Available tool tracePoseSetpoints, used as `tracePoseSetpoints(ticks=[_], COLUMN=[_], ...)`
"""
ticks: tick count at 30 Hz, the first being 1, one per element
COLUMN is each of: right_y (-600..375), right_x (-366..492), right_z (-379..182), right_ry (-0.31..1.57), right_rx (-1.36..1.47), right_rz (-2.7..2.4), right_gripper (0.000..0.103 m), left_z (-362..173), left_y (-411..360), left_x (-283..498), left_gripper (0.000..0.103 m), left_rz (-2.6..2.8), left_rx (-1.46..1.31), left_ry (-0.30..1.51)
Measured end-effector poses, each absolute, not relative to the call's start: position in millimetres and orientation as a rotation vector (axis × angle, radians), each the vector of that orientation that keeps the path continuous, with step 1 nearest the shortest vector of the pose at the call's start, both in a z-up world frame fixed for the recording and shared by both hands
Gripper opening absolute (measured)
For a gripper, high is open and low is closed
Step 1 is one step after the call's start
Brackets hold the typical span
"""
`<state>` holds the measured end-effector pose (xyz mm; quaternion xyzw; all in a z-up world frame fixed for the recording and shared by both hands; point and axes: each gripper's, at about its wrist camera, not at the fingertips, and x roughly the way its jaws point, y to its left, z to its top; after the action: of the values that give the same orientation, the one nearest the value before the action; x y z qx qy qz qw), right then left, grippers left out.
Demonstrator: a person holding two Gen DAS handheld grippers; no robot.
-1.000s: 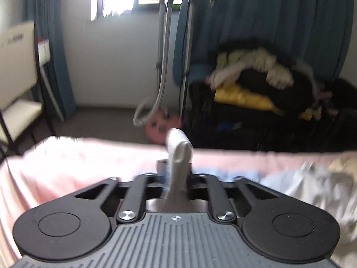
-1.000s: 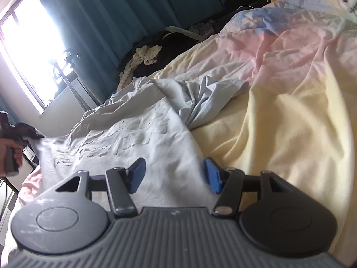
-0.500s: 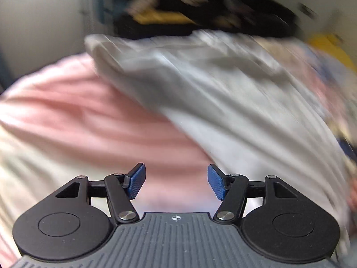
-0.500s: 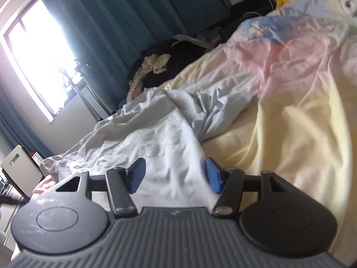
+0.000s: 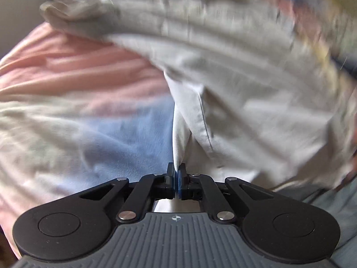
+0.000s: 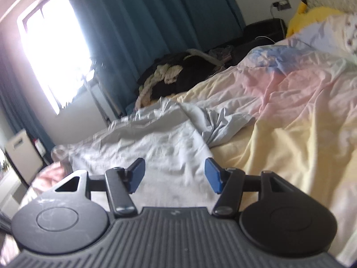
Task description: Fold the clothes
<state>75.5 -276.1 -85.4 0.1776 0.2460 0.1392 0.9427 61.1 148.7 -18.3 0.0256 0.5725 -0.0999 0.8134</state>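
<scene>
Left gripper (image 5: 176, 174): clamped tight on a pinched fold of the white garment (image 5: 234, 93), the thin edge of cloth caught between the blue pads and rising straight up from them. Rest of the garment spread ahead and to the right in that blurred view, lying over the pastel bedspread (image 5: 73, 111), whose pink and blue patches show to the left.

Right gripper (image 6: 174, 176): spread wide, nothing between the blue pads (image 6: 213, 177), poised just above the near part of the same white garment (image 6: 169, 143). Cloth directly beneath and ahead of the fingers, crumpled toward the far end, bordered on the right by the yellow and pink of the bedspread (image 6: 290, 134). Contact with the fabric: impossible to tell. Beyond the bed: teal curtains (image 6: 145, 22), bright window (image 6: 49, 44), dark heap of clothes (image 6: 174, 78).
</scene>
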Motion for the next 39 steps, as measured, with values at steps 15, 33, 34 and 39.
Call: tracePoseSetpoints(ticks=[15,33,34,39], right_y=[-224,-263,-269,-292], right_x=[87,78,80,94], right_z=[-135,-81,-79,-77], right_ry=[0.757,0.523,0.514,0.495], right_rx=[-0.001,0.345,0.38,0.461], right_rz=[0.346,0.319,0.313,0.257], right_gripper=[0.059,0.059,0.059,0.059], left_z=[-71,43,43,18], left_y=[238,137,122,42], left_x=[14,-2,4,43], left_gripper=[0.003,0.09,0.091,0.091], left_rz=[-0.017,0.02,0.002,-0.091], left_rx=[-0.151,0.036,0.021,-0.069], left_ry=[1.264,0.692,0.66,0.614])
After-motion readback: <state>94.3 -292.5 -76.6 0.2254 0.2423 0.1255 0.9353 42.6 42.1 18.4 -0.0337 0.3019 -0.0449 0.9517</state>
